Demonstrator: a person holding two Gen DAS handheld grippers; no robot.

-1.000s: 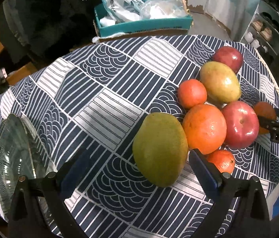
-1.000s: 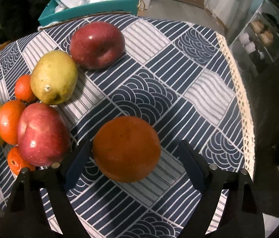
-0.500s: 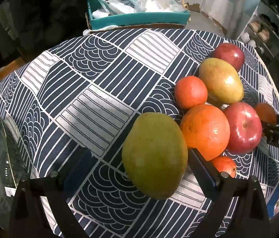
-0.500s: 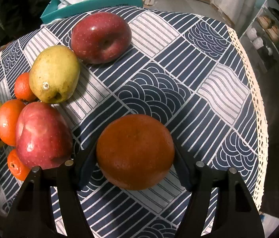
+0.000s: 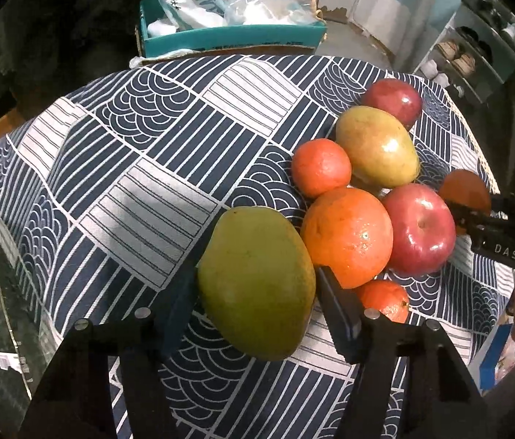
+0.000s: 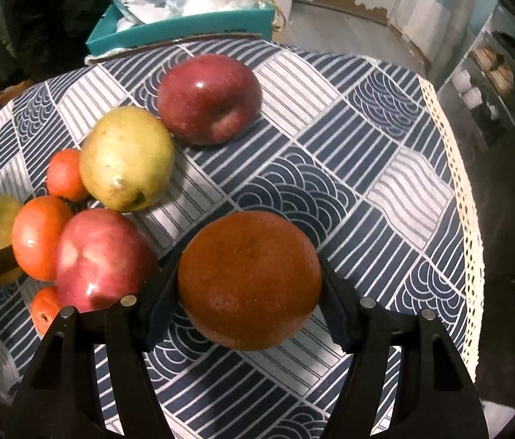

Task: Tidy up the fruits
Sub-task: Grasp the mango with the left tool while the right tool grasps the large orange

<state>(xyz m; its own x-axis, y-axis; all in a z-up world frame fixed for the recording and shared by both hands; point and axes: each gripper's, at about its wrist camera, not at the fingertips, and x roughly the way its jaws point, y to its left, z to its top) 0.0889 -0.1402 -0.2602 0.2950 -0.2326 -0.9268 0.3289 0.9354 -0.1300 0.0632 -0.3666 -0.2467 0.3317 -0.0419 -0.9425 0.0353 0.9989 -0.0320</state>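
Both tongs grip fruit so I can clear it from the bench's right-side pile: left tongs (image 5: 257, 314) clamp the big green mango (image 5: 255, 283), right tongs (image 6: 248, 309) the round dull-orange orange (image 6: 249, 280).

left tool (image 5: 257, 314): fingers closed against green mango (image 5: 255, 281), held low over tabletop (image 5: 169, 168) | right tool (image 6: 248, 311): fingers clamped on orange (image 6: 249, 280)

Two mangoes: green mango (image 5: 257, 285), yellow mango (image 5: 376, 146). Two apples: near apple (image 5: 420, 228), far apple (image 5: 392, 100). Oranges number five, I think, though sizes vary: big orange (image 5: 347, 236), dark orange (image 6: 250, 281), and three small ones (image 5: 321, 172).
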